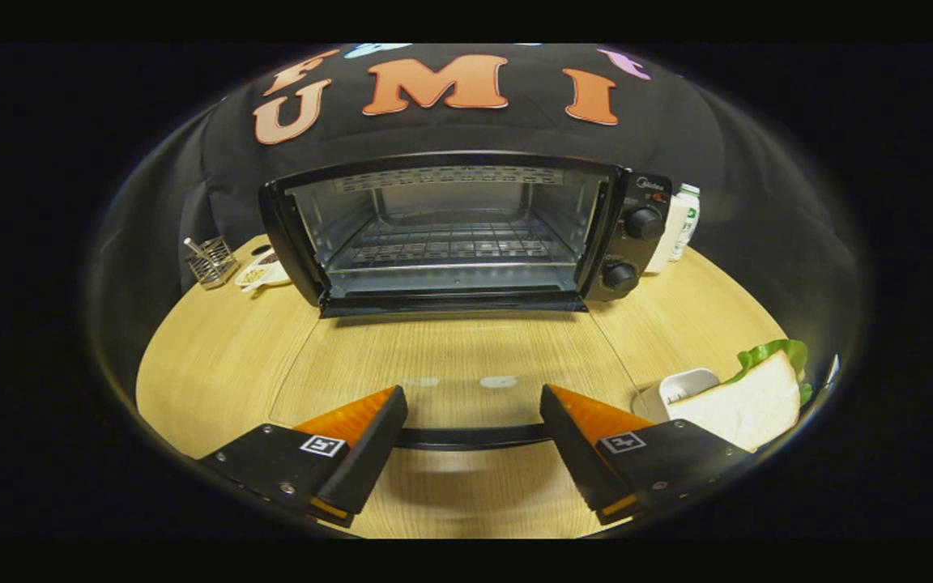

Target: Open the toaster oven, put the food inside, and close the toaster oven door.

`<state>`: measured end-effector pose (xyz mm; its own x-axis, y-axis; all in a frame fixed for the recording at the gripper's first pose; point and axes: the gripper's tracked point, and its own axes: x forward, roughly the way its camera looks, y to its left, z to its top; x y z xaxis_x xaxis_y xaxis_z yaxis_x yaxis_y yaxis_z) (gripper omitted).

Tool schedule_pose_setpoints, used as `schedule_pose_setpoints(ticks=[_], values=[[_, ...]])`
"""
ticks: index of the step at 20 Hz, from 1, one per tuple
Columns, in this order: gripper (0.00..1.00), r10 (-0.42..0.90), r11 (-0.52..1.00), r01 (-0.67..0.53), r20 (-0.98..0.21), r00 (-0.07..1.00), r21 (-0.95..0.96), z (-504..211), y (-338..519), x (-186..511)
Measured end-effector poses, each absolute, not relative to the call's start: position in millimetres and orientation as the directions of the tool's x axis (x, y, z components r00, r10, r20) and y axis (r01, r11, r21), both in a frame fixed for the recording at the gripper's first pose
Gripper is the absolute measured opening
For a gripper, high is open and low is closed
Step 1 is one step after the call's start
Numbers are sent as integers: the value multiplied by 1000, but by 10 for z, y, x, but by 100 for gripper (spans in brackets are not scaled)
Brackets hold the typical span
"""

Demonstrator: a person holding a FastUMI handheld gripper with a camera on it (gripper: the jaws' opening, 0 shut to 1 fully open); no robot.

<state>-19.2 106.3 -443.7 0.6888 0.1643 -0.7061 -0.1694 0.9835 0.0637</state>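
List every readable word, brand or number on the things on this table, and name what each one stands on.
Toaster oven, panel above the upper knob: small brand mark, too blurred to read.
Bottle beside the oven: label print too small to read.
Tongs, open either side of the door handle: square markers with coded patterns, no words.
No text can be quoted with confidence.

Toaster oven (450, 235) stood open; its lowered glass door (450, 356) lay flat, handle (473, 437) between the parted gripper (473, 421) fingers. Cavity was unobstructed above the wire rack (450, 247). Sandwich (750, 401) lay beside the right finger.
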Motion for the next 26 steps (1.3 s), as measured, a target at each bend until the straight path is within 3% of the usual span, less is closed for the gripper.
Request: schedule_pose_setpoints(ticks=[7,16,20,26], values=[[98,236,969,-217,-698,676,117,-4139,963,-238],[100,305,952,-230,-675,671,202,-3210,-123,-73],[99,311,950,-190,-734,604,246,-3213,-758,-112],[99,341,940,-133,-831,440,315,-3759,-1286,-284]])
